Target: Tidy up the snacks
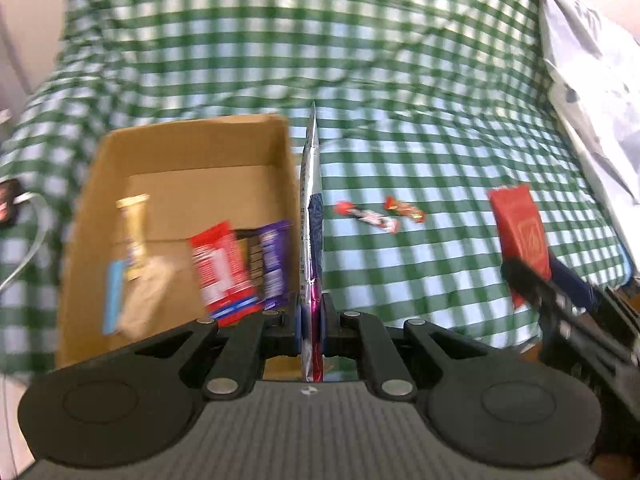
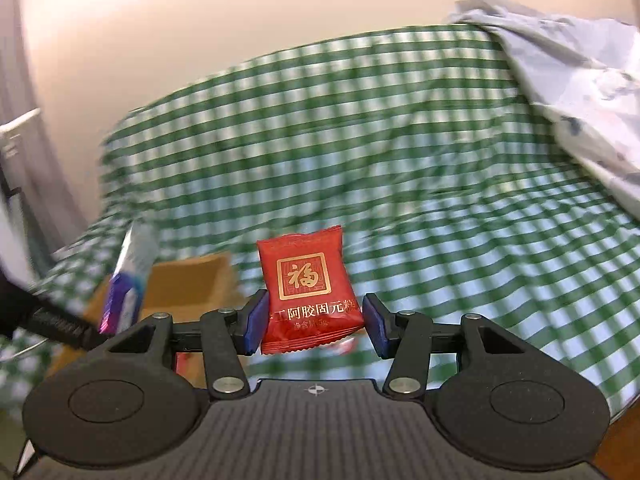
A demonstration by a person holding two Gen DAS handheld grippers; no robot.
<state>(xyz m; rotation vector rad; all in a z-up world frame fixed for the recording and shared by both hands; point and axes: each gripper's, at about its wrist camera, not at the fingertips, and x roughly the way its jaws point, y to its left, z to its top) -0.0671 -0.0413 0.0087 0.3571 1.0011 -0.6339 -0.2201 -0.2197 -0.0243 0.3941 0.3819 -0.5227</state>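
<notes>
My left gripper (image 1: 311, 312) is shut on a thin silver and purple snack packet (image 1: 311, 200), held edge-on just right of an open cardboard box (image 1: 188, 140) that holds several snacks. My right gripper (image 2: 314, 326) is shut on a red packet with gold Chinese characters (image 2: 306, 280), held above the bed; this packet also shows at the right of the left wrist view (image 1: 520, 228). Two small wrapped candies (image 1: 372, 216) lie on the green checked cloth (image 1: 440, 160). The box (image 2: 188, 284) and the silver packet (image 2: 128, 280) show at left in the right wrist view.
A crumpled white printed sheet (image 1: 592, 80) lies along the right side of the bed. A white cable (image 1: 32, 240) and a dark object lie left of the box. A pale wall (image 2: 200, 20) stands behind the bed.
</notes>
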